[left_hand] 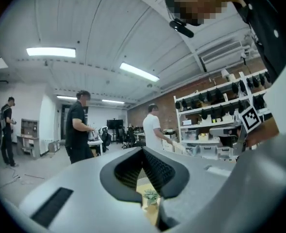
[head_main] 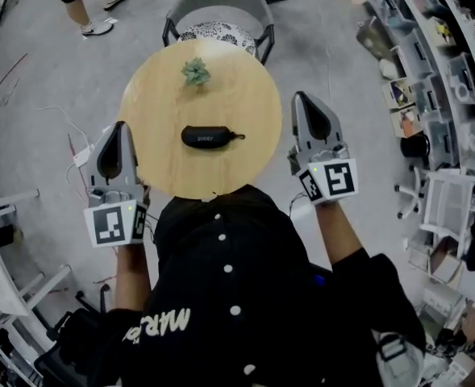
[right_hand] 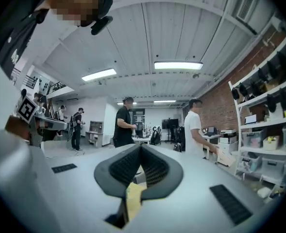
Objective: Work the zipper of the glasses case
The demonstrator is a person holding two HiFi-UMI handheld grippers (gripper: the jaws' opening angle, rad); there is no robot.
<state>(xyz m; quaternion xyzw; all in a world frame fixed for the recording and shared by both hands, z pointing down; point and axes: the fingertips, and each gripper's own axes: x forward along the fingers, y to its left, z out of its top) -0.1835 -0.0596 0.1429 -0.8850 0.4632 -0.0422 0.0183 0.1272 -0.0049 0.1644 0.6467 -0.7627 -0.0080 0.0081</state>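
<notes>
A black glasses case (head_main: 210,137) lies flat near the middle of the round wooden table (head_main: 148,103), its zipper pull pointing right. My left gripper (head_main: 121,127) is raised beside the table's left edge, shut and holding nothing. My right gripper (head_main: 303,100) is raised beside the table's right edge, also shut and holding nothing. Both stand well apart from the case. In the left gripper view the jaws (left_hand: 143,152) meet at their tips with nothing between them. The right gripper view shows the same at its jaws (right_hand: 141,147). Both gripper views look level across the room.
A small green plant (head_main: 195,72) sits at the table's far side, also seen as the plant (left_hand: 151,196). A grey chair (head_main: 219,6) stands behind the table. Shelving (head_main: 451,79) with bins lines the right. Two people (right_hand: 126,121) stand in the room.
</notes>
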